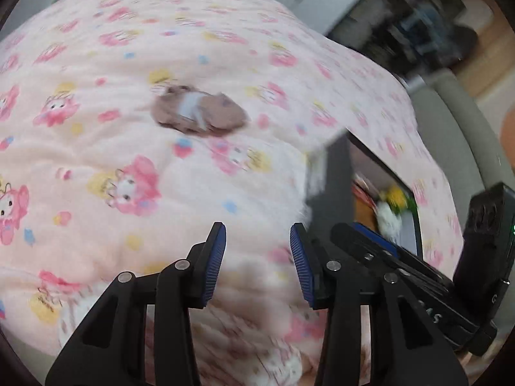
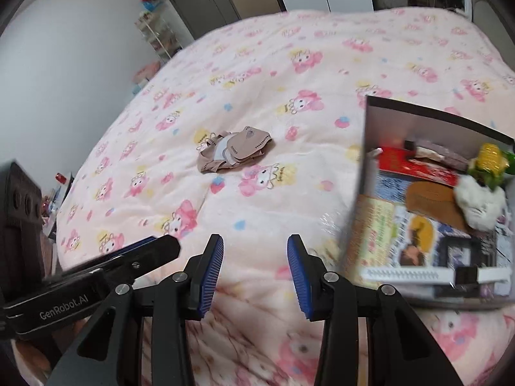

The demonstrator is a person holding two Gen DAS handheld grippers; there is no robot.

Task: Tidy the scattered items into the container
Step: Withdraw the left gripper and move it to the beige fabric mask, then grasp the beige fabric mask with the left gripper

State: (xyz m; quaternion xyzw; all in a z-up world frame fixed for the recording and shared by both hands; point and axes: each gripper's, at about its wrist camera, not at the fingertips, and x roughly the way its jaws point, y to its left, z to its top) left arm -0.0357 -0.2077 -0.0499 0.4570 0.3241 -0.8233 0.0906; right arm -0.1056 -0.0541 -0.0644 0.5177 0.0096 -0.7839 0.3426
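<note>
A crumpled brown garment (image 1: 199, 114) (image 2: 233, 152) with pale patches lies alone in the middle of the pink cartoon-print quilt. A dark grey box (image 2: 373, 122) (image 1: 334, 186) sits on the quilt to the right, holding booklets, a red packet, a yellow-green toy and a white plush. My left gripper (image 1: 257, 251) hovers over bare quilt, nearer than the garment, jaws apart with nothing between them. My right gripper (image 2: 254, 257) is likewise open over the quilt, just left of the box. Each gripper's body shows at the edge of the other's view.
The quilt (image 2: 289, 74) covers a bed. A white wall and a small shelf with toys (image 2: 154, 29) stand beyond its far left edge. Dark cluttered furniture (image 1: 418, 25) and a grey curved edge (image 1: 457, 122) lie past the bed's right side.
</note>
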